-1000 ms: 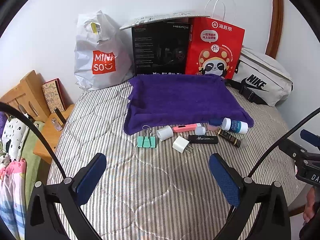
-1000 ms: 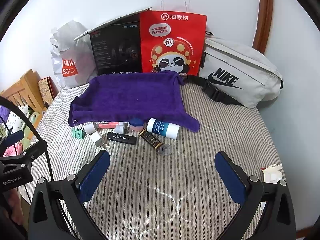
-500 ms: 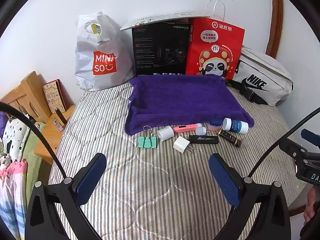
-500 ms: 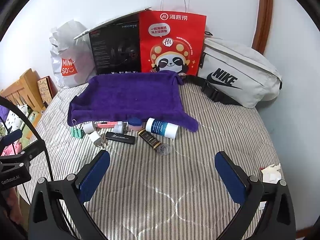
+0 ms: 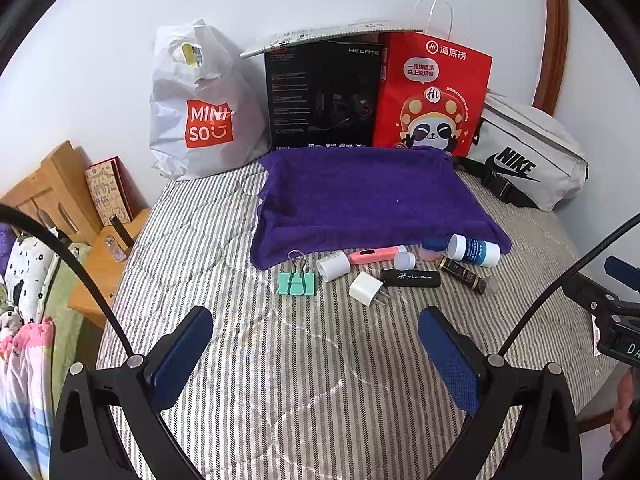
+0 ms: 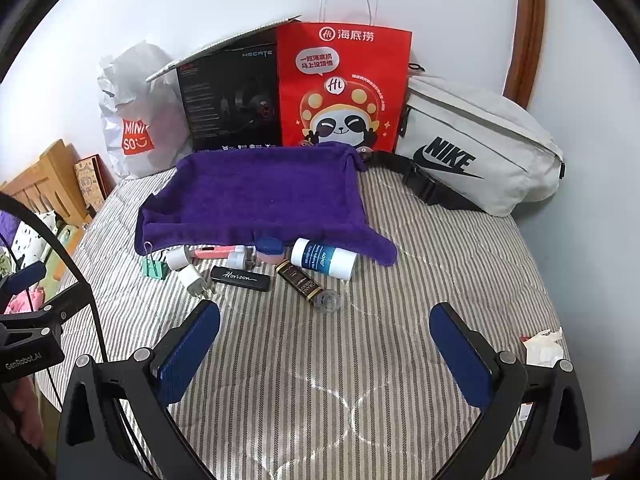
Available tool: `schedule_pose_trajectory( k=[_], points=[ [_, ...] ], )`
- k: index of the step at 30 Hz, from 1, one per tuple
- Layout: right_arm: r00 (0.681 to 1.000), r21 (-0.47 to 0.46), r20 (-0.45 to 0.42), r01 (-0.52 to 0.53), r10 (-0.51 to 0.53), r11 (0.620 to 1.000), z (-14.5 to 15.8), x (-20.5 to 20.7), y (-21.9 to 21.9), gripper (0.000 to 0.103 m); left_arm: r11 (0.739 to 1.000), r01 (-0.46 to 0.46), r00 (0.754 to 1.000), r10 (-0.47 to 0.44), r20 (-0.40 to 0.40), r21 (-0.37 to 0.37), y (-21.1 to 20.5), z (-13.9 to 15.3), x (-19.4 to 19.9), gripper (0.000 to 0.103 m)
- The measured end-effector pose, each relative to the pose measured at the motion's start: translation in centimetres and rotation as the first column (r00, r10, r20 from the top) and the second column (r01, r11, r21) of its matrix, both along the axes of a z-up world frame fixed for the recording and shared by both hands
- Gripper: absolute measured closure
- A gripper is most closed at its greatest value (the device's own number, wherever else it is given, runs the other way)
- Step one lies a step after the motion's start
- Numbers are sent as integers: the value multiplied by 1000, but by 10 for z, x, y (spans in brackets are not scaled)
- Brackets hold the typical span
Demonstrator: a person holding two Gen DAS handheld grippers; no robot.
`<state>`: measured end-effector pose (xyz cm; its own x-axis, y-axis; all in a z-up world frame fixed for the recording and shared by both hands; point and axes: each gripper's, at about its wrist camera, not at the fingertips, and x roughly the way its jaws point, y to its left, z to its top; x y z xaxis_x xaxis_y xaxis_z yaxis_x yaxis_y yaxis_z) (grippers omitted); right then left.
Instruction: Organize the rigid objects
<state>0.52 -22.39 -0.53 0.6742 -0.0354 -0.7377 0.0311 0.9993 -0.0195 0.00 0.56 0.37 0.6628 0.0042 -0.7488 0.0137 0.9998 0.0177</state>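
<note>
Presently pre-grasp | both jaws wide open, empty | next: reach far to binder clip [image 5: 297, 283] or charger plug [image 5: 365, 289] beside purple towel [image 5: 372, 200]

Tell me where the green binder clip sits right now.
The green binder clip lies on the striped bed cover at the left end of the row of small items, just off the purple towel, beside the white cylinder.
</note>
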Motion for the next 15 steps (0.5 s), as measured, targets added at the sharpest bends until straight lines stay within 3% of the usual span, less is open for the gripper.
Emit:
schedule_pose_trajectory(
  k=[15],
  points=[
    [1000,24,-9,-12,12,1000,-15,19,-7,0,1000,-18,999,18,-40,1,12,-29,29,0]
  ],
)
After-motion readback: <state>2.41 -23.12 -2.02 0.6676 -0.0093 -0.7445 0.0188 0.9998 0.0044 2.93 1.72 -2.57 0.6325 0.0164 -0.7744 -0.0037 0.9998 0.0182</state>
